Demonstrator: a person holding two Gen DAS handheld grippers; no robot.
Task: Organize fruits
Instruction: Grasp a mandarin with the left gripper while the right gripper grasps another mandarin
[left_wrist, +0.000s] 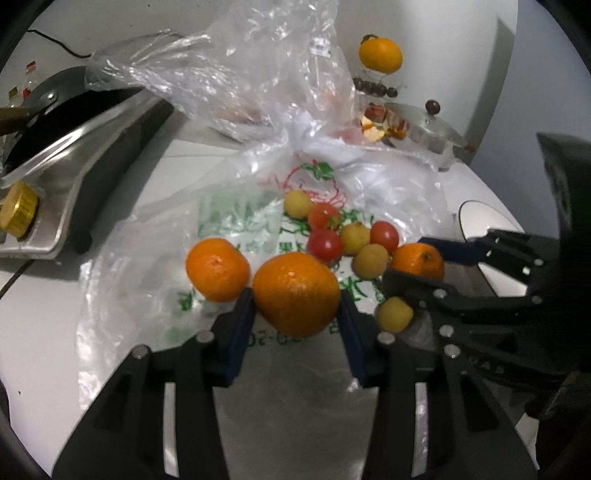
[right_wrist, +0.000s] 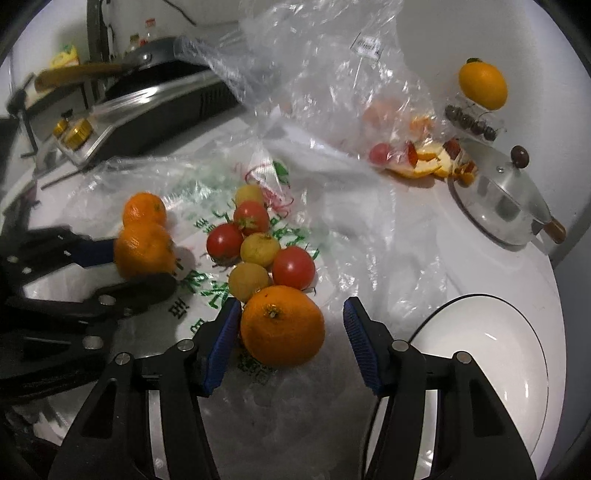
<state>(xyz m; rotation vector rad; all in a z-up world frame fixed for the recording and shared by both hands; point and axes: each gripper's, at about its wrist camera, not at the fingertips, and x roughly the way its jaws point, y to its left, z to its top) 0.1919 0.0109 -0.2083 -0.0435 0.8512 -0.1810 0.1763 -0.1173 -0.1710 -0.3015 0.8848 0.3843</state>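
Fruit lies on a flat printed plastic bag: mandarins, red cherry tomatoes and small yellow fruits. My left gripper is shut on a large mandarin; the same mandarin shows between its fingers in the right wrist view. A second mandarin lies just left of it. My right gripper is open around another mandarin; its left pad touches the fruit and the right pad stands apart. It also shows in the left wrist view.
A white plate sits at the right front. A crumpled clear bag with peel rises behind. A glass pot lid, a stand with an orange and dark fruits stand at the back right. A stove with a pan is back left.
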